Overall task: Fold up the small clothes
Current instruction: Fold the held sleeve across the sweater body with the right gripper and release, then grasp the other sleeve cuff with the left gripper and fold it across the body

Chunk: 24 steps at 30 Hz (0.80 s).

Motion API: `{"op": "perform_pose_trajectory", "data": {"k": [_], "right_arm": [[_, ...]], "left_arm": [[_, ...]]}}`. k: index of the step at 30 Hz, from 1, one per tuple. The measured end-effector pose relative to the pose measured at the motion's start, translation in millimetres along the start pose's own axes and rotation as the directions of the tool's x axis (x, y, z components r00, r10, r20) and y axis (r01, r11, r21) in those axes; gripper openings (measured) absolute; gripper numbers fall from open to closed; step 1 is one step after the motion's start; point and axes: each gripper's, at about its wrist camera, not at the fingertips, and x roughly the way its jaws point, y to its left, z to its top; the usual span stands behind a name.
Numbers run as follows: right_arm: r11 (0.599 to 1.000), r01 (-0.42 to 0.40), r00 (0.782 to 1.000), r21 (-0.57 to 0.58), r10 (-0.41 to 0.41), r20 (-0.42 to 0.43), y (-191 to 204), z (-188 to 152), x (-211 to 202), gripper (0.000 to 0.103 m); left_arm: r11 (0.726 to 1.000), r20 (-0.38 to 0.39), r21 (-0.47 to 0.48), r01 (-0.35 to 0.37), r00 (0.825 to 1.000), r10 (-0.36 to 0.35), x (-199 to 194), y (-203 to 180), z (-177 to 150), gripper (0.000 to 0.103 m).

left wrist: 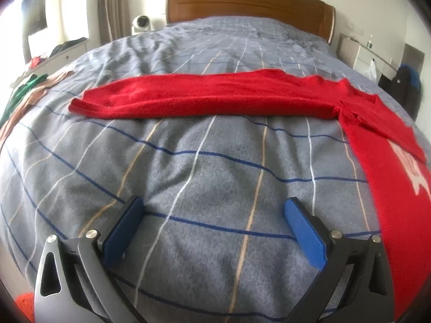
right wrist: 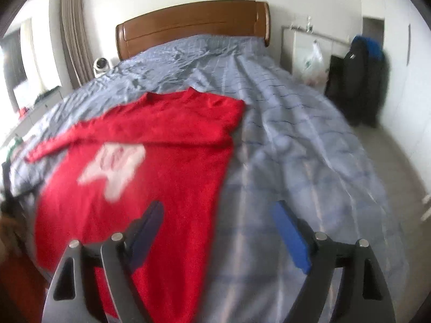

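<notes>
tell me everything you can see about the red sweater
The red sweater looks like a fuzzy knit with a white star-shaped patch on the body and a ribbed round neck at the far end. It lies flat on the grey checked bedspread. One sleeve stretches out straight to the side; on the other side the edge appears folded inward, making a straight line. Only the bedspread touches it: neither open gripper holds it, though the right gripper hangs over its lower edge.

Red sweater (left wrist: 204,95) (sleeve outstretched) across checked bedspread (left wrist: 204,167), beyond wide-apart hand-held gripper (left wrist: 212,210)
</notes>
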Motion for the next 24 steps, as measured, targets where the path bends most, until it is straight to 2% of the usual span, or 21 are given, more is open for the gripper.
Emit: {"op": "perform_pose_trajectory", "data": {"k": [2,3,7,9,13,15,17,19,21,22,24], "right_arm": [[0.999,0.041,0.999,0.035,-0.042,0.019,-2.9,-22.8,-3.6,0.083],[0.998,0.046,0.999,0.05,-0.046,0.002,-8.4,-25.3,-7.1,0.083],[0.997,0.036,0.998,0.07,-0.039,0.041,-10.5,-18.9,-13.6,0.083],[0.995,0.035,0.999,0.09,-0.037,0.022,-15.0,-23.5,-11.5,0.083],[0.994,0.031,0.999,0.103,-0.033,0.021,-17.8,-23.5,-11.5,0.083],[0.995,0.03,0.999,0.097,-0.033,0.027,-15.2,-24.4,-13.0,0.083],[0.996,0.03,0.999,0.085,-0.032,0.03,-13.2,-25.1,-14.2,0.083],[0.997,0.028,0.999,0.078,-0.03,0.029,-12.0,-25.0,-13.7,0.083],[0.997,0.025,0.999,0.068,-0.027,0.024,-10.9,-24.2,-11.7,0.083],[0.998,0.024,0.999,0.064,-0.025,0.022,-10.2,-24.0,-11.1,0.083],[0.998,0.022,1.0,0.059,-0.023,0.021,-9.7,-24.0,-11.5,0.083]], "left_arm": [[1.0,0.001,0.003,-0.004,1.0,0.004,-1.1,-0.8,-0.9,0.103],[1.0,0.004,0.006,-0.006,1.0,0.006,-1.0,-1.0,-1.3,0.103],[0.999,0.011,0.026,-0.027,1.0,0.026,-3.3,-4.7,-3.0,0.103],[0.999,0.005,0.039,-0.035,0.999,0.035,-6.4,-5.8,-2.4,0.103],[1.0,-0.022,0.028,0.009,1.0,-0.009,-23.0,3.7,4.1,0.102],[0.999,-0.005,0.019,0.031,1.0,-0.031,-32.9,13.6,13.1,0.102],[1.0,0.019,0.003,0.02,1.0,-0.02,-41.3,28.1,28.1,0.103],[0.998,0.036,-0.054,0.021,0.999,-0.019,-45.2,54.6,49.0,0.102],[0.986,0.018,-0.163,0.034,0.999,-0.032,-38.3,93.9,71.7,0.102],[0.975,-0.002,-0.217,0.043,0.999,-0.044,-31.4,111.5,78.5,0.102],[0.936,-0.061,-0.35,0.043,0.996,-0.069,-11.4,151.7,87.8,0.102]]}}
